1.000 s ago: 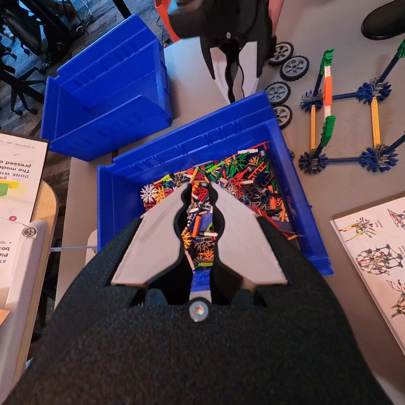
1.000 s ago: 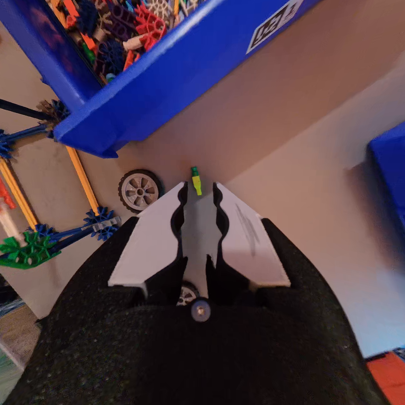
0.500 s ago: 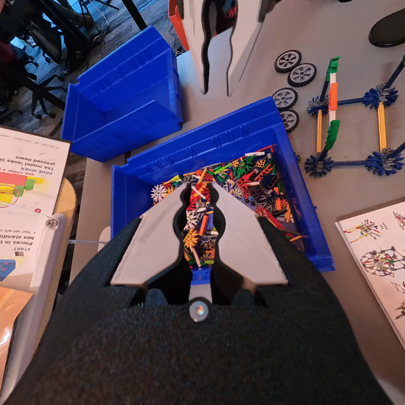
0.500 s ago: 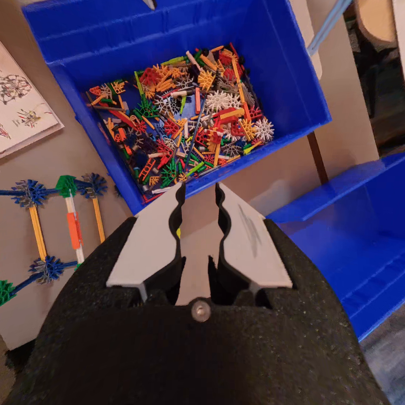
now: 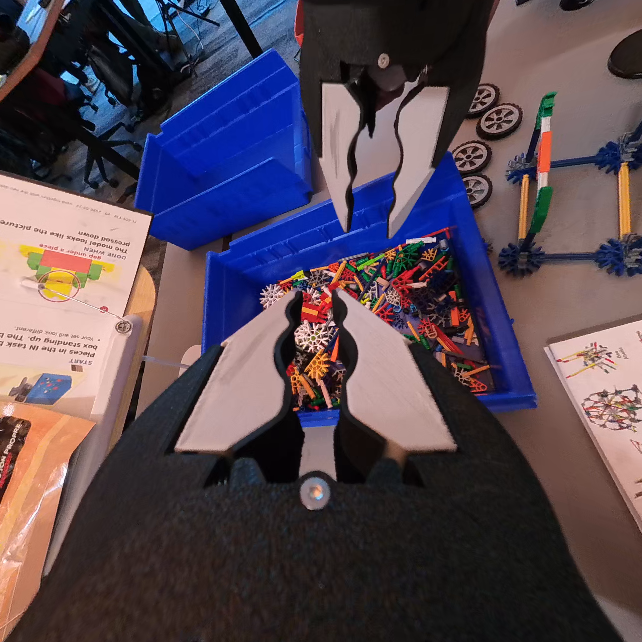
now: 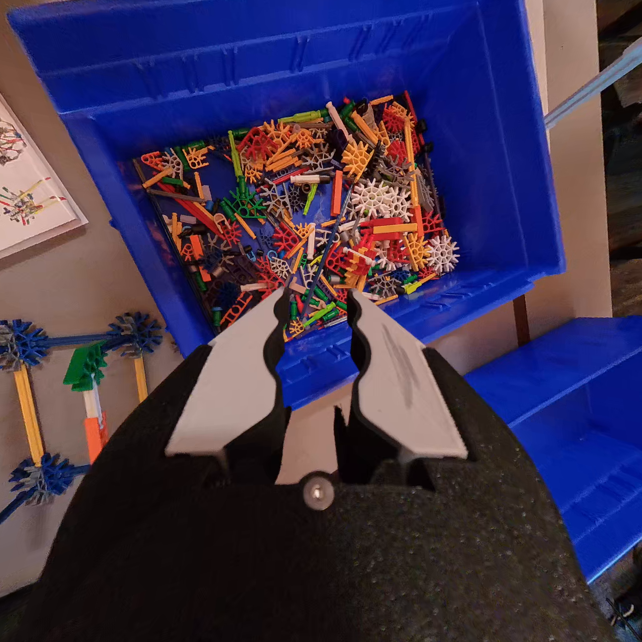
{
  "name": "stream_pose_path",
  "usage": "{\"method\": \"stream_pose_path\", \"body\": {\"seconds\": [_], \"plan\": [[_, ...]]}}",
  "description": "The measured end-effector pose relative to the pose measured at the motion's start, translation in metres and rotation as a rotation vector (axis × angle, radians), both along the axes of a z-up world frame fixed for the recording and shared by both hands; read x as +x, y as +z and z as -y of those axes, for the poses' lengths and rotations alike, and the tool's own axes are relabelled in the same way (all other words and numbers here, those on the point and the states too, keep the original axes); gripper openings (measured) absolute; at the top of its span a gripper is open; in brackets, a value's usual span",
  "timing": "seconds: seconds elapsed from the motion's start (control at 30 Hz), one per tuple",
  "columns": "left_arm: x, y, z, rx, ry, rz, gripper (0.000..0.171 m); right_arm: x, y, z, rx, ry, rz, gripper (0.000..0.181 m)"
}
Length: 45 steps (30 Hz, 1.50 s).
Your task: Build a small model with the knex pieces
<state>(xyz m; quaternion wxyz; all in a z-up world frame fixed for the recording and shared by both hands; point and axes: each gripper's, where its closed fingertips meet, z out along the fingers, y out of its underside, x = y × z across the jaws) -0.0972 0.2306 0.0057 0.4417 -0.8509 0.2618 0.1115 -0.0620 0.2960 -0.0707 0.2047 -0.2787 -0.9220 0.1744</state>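
A blue bin (image 5: 222,312) holds a heap of small coloured construction rods and connectors (image 5: 399,302). My left gripper (image 5: 316,295) hovers over the bin's near side, jaws a little apart and empty. My right gripper (image 5: 370,231) comes in from the far side, tips pointing down over the bin's far wall, open and empty. In the right wrist view the right gripper (image 6: 317,291) is above the near edge of the bin (image 6: 486,104), just over the pieces (image 6: 312,208), touching none.
A second, empty blue bin (image 5: 225,166) stands beyond the first, also in the right wrist view (image 6: 573,434). A partly built frame of blue connectors and yellow rods (image 5: 519,258) and several grey wheels (image 5: 498,121) lie to the right. Picture sheets (image 5: 608,382) and a printed sheet (image 5: 62,278) flank the bin. Tip to tip, the grippers are about 11 centimeters apart.
My right gripper rose from the table by a wheel and a small green piece, swung over the full bin, and its jaws opened wider. My left gripper pulled back slightly, still open.
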Motion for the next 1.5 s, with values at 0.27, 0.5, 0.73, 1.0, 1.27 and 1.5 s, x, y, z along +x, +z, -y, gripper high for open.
{"method": "stream_pose_path", "body": {"seconds": [0.27,0.5,0.73,1.0,1.27,1.5], "plan": [[0.000,-0.002,0.000,-0.007,-0.001,-0.008,0.015,-0.005,-0.010,0.004,0.015,0.003,0.021,0.033],[0.000,-0.001,0.001,-0.005,-0.005,-0.006,0.015,-0.008,-0.014,0.007,0.013,0.006,0.025,0.032],[-0.001,-0.004,0.001,-0.014,-0.003,-0.012,0.016,-0.009,-0.014,0.008,-0.001,-0.002,0.017,0.033],[0.001,-0.007,0.000,-0.023,-0.007,-0.014,0.016,-0.005,-0.009,0.002,-0.013,-0.022,-0.014,0.033],[0.002,-0.014,-0.004,-0.048,-0.010,-0.025,0.016,-0.006,0.012,-0.015,-0.070,-0.095,-0.117,0.033],[0.003,-0.020,-0.007,-0.066,-0.011,-0.028,0.016,0.013,0.034,-0.079,-0.063,-0.254,-0.203,0.035]]}}
